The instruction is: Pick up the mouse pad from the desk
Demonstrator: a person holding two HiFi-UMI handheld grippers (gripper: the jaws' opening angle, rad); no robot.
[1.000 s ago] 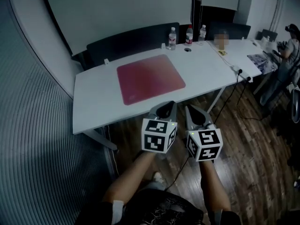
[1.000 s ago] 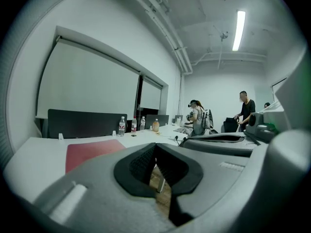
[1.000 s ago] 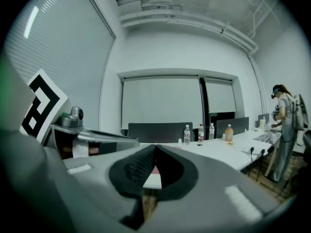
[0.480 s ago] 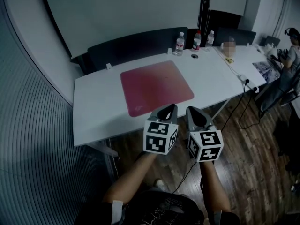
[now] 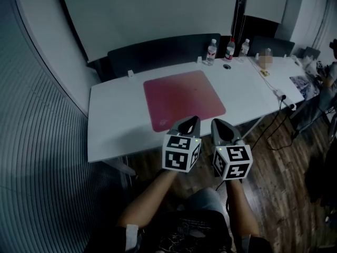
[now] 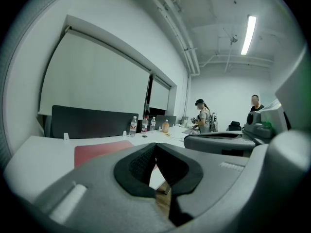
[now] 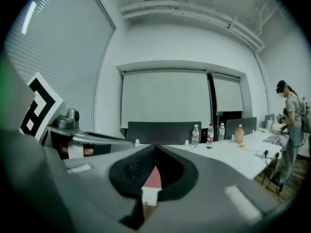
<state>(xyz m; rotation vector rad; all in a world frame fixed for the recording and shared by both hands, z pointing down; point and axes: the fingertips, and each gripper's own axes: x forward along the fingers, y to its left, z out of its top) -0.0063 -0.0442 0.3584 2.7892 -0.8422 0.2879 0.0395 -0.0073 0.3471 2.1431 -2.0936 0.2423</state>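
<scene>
A large red mouse pad [image 5: 184,99] lies flat on the white desk [image 5: 116,125], toward its middle. Both grippers hover side by side at the desk's near edge, short of the pad's front edge. The left gripper [image 5: 193,118] is shut with nothing between its jaws, its tips over the desk's near edge. The right gripper [image 5: 216,121] is shut and empty too, just right of the left one. In the left gripper view the mouse pad [image 6: 99,152] shows beyond the closed jaws. A sliver of the mouse pad [image 7: 153,177] shows through the right gripper's closed jaws.
Three bottles [image 5: 211,50] stand at the desk's far edge, with an orange bottle [image 5: 266,57] on the adjoining table at the right. Dark chairs [image 5: 158,51] line the far side. A power strip [image 5: 287,102] hangs off the right end. A person [image 5: 329,70] stands at far right. Wooden floor lies below.
Both grippers have advanced together toward the desk, from over the floor to its near edge. The desk and pad look larger and closer. The jaws stayed shut.
</scene>
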